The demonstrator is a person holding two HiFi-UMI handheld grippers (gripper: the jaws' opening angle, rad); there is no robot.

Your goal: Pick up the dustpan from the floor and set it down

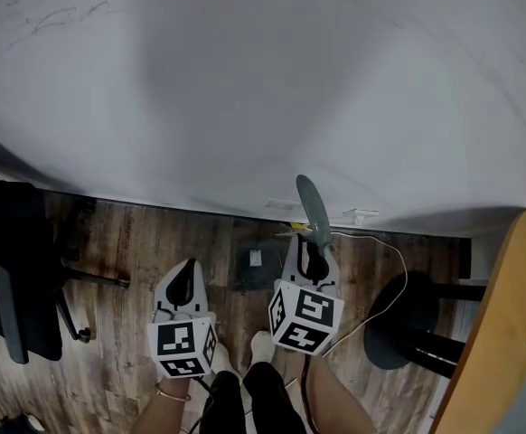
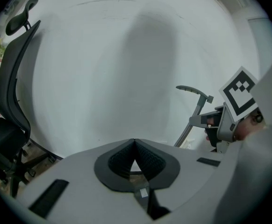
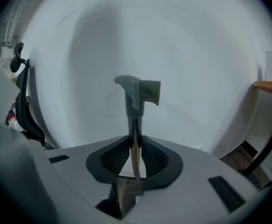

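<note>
The dustpan has a long thin pole topped by a grey-green handle, upright before the white wall. My right gripper is shut on the pole just below that handle. In the right gripper view the pole runs up between the pads to the handle. A dark flat pan lies low by the wall, left of that gripper. My left gripper hangs beside it, shut and empty; its jaws meet at the tips. From the left gripper view the handle and the right gripper show at right.
A black office chair stands at the left on the wooden floor. At the right are a wooden tabletop edge and a black round base, with a white cable along the floor. The person's legs are below the grippers.
</note>
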